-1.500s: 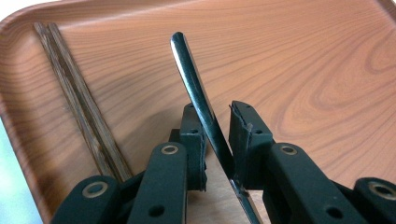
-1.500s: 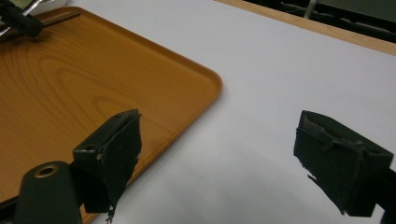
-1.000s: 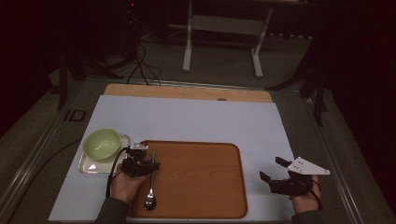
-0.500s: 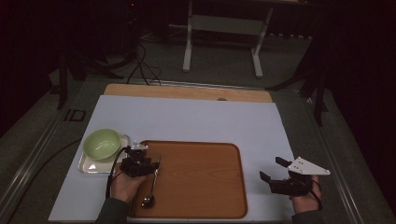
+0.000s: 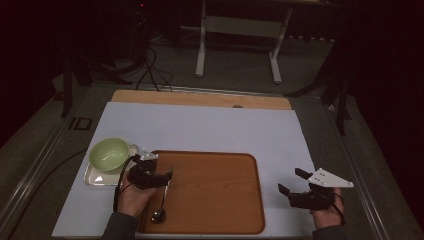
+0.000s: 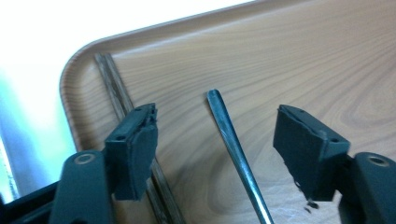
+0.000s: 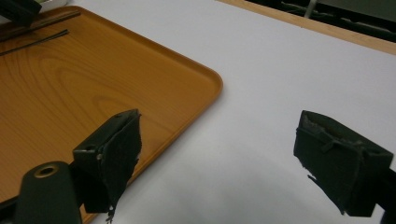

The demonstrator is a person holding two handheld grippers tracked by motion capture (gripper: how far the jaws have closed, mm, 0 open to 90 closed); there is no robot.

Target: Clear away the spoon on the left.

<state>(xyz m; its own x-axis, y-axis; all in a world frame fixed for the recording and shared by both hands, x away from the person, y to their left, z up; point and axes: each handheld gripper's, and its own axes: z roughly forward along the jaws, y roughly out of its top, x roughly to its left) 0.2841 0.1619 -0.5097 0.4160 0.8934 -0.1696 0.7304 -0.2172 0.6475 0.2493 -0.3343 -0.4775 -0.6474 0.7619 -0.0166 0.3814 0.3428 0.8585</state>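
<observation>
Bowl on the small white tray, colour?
Pale green bowl, plain, no pattern; clearest in the high view.

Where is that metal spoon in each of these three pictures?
High view: the spoon lies near the left edge of the wooden tray, bowl toward the person, handle under the left gripper.
Left gripper view: its handle lies on the tray between the open jaws, which have just been opening, touching neither.
Right gripper view: a thin dark line at top left, likely its handle.
Shared landmark: the wooden tray.

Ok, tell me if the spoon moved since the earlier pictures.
Cannot tell: the spoon lies near the wooden tray's left edge as before; the left gripper has just been opening around its handle.
</observation>
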